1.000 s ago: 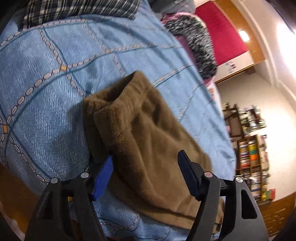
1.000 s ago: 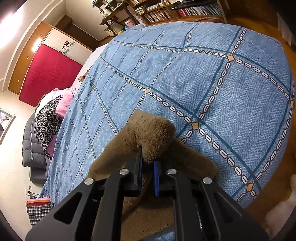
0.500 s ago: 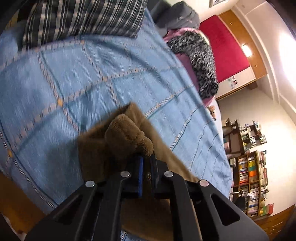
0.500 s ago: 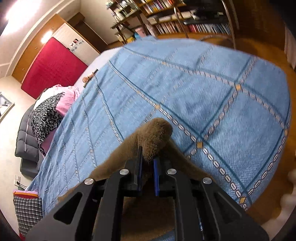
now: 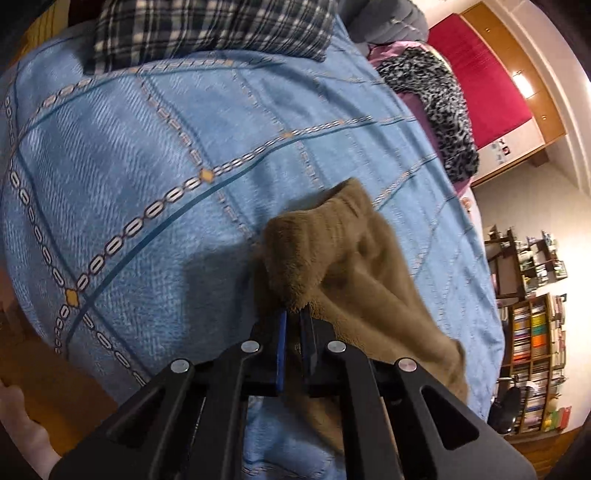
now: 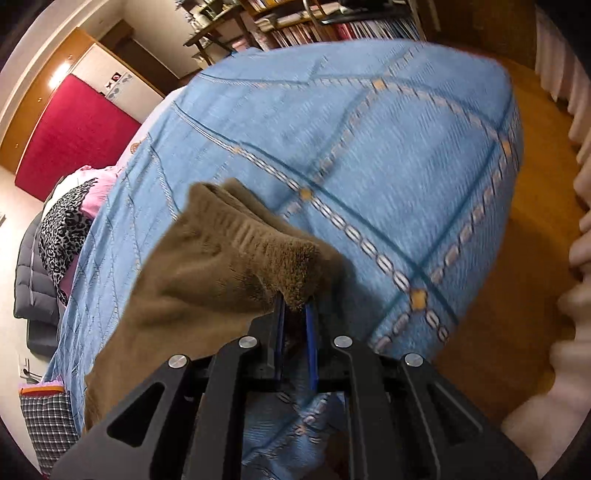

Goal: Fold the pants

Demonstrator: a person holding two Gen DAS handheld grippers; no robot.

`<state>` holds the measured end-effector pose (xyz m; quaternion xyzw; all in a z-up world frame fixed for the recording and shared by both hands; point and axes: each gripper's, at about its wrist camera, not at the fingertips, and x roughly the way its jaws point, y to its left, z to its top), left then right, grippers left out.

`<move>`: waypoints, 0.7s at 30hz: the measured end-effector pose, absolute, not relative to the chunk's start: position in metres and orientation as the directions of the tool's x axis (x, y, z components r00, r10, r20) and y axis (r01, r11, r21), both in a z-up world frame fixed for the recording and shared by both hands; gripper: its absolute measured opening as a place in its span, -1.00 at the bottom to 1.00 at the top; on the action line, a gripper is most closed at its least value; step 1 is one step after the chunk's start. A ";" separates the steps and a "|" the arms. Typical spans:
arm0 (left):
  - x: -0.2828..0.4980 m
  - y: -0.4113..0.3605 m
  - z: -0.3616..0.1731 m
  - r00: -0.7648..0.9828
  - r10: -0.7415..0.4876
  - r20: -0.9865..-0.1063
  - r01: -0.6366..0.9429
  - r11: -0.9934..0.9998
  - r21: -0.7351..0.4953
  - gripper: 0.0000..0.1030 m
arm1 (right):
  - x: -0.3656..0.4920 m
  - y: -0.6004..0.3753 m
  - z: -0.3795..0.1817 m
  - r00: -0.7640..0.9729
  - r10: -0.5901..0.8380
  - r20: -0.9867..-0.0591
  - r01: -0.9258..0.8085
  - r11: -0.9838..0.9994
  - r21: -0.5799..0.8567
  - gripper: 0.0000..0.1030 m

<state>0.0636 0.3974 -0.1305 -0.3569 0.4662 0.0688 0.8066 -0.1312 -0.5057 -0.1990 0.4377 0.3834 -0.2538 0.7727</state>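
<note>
The brown fleece pants hang lifted above a blue patterned bedspread. My left gripper is shut on one corner of the ribbed waistband, which bunches over the blue pads. My right gripper is shut on the other waistband corner of the pants. The cloth stretches between the two grippers and drapes down toward the bed's near edge. The bedspread lies under it in the right wrist view too.
A plaid cloth lies at the bed's far end, with a leopard-print blanket beside it. Bookshelves stand along the wall. The wooden floor borders the bed, and a hand shows at the right edge.
My left gripper went from open over the pants to shut on the waistband and lifted it. My right gripper stayed shut and raised its corner too, swinging to the right.
</note>
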 end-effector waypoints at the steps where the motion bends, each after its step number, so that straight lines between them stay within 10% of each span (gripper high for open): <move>1: 0.064 0.397 -0.133 0.553 -0.217 -0.804 -0.442 0.742 -0.504 -0.89 | -0.133 -0.506 -0.201 0.585 -0.050 -0.809 0.725 0.480 0.494 -0.81; 7: 0.070 0.385 -0.125 0.529 -0.136 -0.838 -0.427 0.810 -0.401 -0.76 | -0.146 -0.517 -0.192 0.601 -0.097 -0.793 0.732 0.465 0.498 -0.30; 11: 0.062 0.384 -0.112 0.532 -0.027 -0.846 -0.472 0.820 -0.323 0.13 | -0.146 -0.512 -0.168 0.591 -0.223 -0.775 0.741 0.530 0.412 -0.30; 21: 0.052 0.312 -0.047 0.634 0.233 -0.737 -0.402 0.914 -0.057 0.28 | -0.072 -0.462 -0.141 0.666 -0.231 -0.709 0.573 0.768 0.287 -0.30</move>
